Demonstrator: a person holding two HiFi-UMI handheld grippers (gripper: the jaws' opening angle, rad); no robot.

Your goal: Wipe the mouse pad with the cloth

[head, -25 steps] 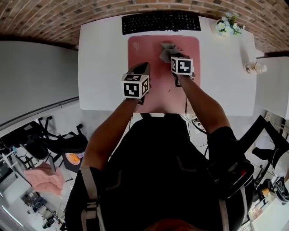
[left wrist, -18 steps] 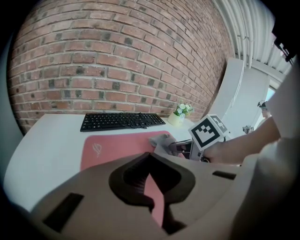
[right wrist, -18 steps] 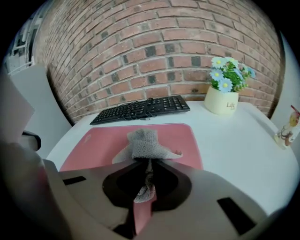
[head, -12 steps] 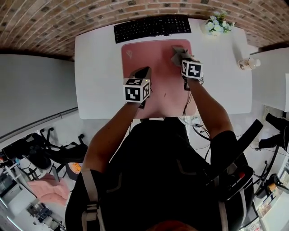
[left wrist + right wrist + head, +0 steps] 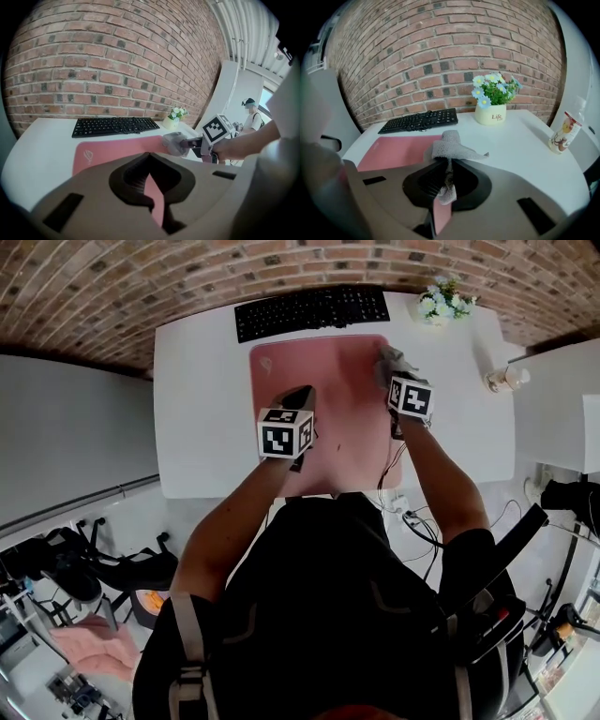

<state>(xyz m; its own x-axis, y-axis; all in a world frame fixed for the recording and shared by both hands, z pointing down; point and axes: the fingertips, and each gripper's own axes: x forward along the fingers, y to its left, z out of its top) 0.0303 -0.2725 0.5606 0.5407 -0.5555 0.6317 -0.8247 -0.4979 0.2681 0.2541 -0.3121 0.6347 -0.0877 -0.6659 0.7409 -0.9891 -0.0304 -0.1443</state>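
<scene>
A pink mouse pad (image 5: 328, 381) lies on the white desk (image 5: 202, 399), just in front of a black keyboard (image 5: 309, 307). My right gripper (image 5: 394, 373) is shut on a grey cloth (image 5: 392, 359), which rests at the pad's far right corner. In the right gripper view the cloth (image 5: 450, 146) bunches out of the right gripper (image 5: 447, 165) above the pad (image 5: 398, 152). My left gripper (image 5: 302, 396) sits low over the pad's near left part. Its jaws are shut and hold nothing in the left gripper view (image 5: 149, 171), where the cloth (image 5: 174, 143) shows to the right.
A pot of flowers (image 5: 441, 302) stands at the desk's far right corner, also in the right gripper view (image 5: 491, 112). A small bottle (image 5: 563, 132) stands near the right edge. A brick wall (image 5: 187, 277) backs the desk. Cables (image 5: 389, 474) hang off the front edge.
My right gripper has carried the cloth rightwards across the pad, from its middle to its far right corner. The left gripper has stayed over the pad's near left part.
</scene>
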